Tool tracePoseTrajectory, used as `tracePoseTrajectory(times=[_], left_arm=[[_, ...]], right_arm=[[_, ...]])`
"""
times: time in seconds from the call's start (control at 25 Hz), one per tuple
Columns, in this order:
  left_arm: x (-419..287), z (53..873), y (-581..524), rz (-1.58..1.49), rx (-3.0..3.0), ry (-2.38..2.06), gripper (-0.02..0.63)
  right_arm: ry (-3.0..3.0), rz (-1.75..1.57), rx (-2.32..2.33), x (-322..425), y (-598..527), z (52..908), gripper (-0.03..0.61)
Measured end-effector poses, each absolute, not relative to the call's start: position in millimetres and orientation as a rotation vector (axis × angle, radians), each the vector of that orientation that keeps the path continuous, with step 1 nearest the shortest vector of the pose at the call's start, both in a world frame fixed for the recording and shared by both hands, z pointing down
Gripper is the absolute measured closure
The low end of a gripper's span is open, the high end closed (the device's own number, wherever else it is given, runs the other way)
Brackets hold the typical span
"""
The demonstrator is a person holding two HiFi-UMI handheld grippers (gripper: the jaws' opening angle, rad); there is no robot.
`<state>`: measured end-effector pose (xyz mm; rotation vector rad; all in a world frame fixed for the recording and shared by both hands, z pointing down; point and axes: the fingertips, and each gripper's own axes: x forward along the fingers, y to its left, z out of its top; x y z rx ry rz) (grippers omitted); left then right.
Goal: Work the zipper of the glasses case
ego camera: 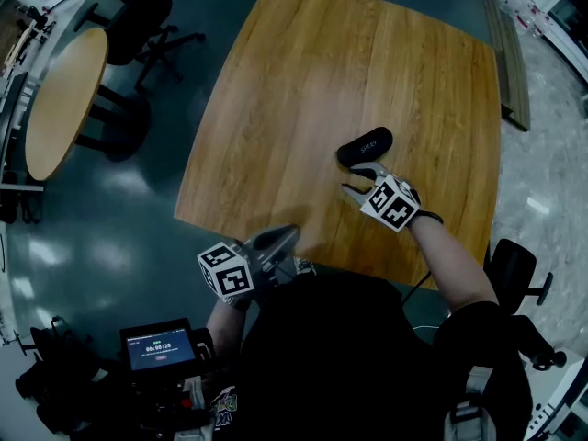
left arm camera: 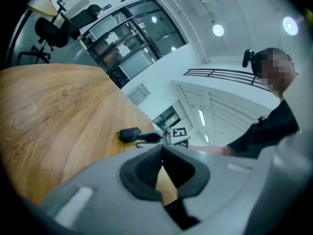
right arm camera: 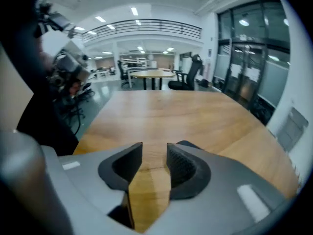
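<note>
We are holding the left gripper at the near edge of the wooden table, its jaws pressed together on nothing. Further right, we are tilting the right gripper down with its jaws standing apart over bare wood, and the black glasses case is lying on the table just beyond its tips, ungripped

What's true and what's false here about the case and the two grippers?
1. The glasses case lies on the wooden table. True.
2. The right gripper is squeezing the case. False: its jaws are apart, with only table showing between them.
3. The left gripper is shut and empty. True.
4. The case is bright red. False: it is black.
</note>
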<state>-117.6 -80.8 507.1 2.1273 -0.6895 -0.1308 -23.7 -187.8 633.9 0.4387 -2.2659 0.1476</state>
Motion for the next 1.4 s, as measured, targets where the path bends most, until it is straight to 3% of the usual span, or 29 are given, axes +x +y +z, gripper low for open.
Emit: tracePoseTrajectory(times=[0.12,0.4,0.68,1.0,1.4], left_arm=[[-121,505,-87,-0.168,2.150,-0.687,0.614],[-102,490,-92,-0.175,2.132,-0.683,0.614],[-93,499,-80,-0.188,2.106,-0.744,0.614],[-81,501,-87,-0.162,2.118,-0.691,0.614],[-52,486,-88,-0.132,2.205,-0.588,0.614]], right_arm=[[-2.191,-0.015,0.291,20,-215,617,0.304],[-1.799,-0.184,-0.012,51,-282,648,0.213],[-1.816,-0.159,-0.078,35,-282,680,0.218],[-1.874,0.103,0.469,48,-265,675,0.235],[-2.096,0.058,0.686,48,-239,629,0.211]])
